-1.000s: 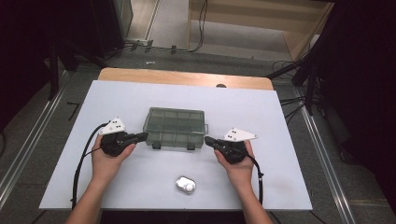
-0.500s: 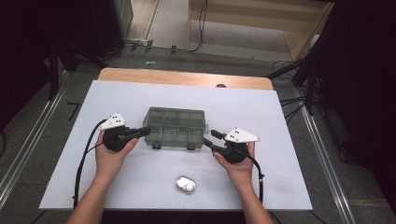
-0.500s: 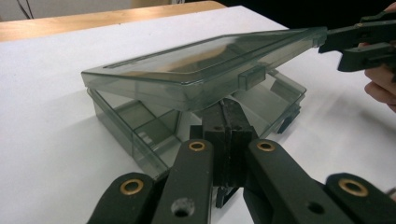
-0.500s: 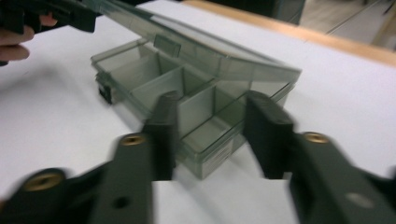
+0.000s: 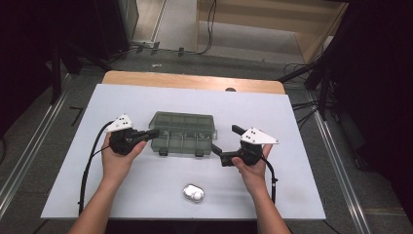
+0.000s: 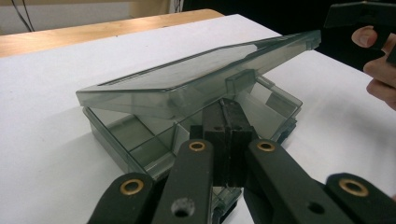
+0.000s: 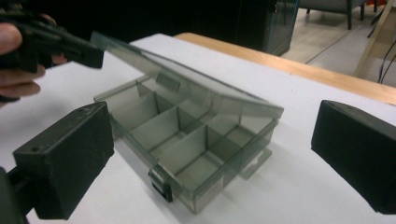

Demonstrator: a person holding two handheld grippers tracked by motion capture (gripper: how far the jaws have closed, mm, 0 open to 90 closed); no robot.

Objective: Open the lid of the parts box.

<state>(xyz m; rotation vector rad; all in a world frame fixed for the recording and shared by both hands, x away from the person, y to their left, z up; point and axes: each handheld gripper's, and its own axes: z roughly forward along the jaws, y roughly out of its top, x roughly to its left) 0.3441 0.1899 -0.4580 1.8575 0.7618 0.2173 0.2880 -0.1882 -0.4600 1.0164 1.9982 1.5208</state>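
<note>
1. Organizer box [image 5: 182,134] sits mid-worktop, closer to the far side, smoky clear plastic with dividers inside. Lid [image 6: 201,77] is propped partway up, hinged along the far edge.
2. Left gripper [image 5: 146,135] has its jaws pressed together, poked in under the lid at the box's left end, looks like it's levering it up.
3. Right gripper [image 5: 226,145] hangs just off the box's right front corner, jaws spread wide, gripping nothing.
4. Handling guess: light, stiff, kinda slick plastic, so it'll probably skate on the white worktop [image 5: 292,122] if pushed sideways. I'd take the lid's front lip near the latches [image 7: 161,184], or pin the base wall.
5. Plenty of open room all round. Small silvery case [image 5: 194,193] sits near the front edge, well apart from the box.
</note>
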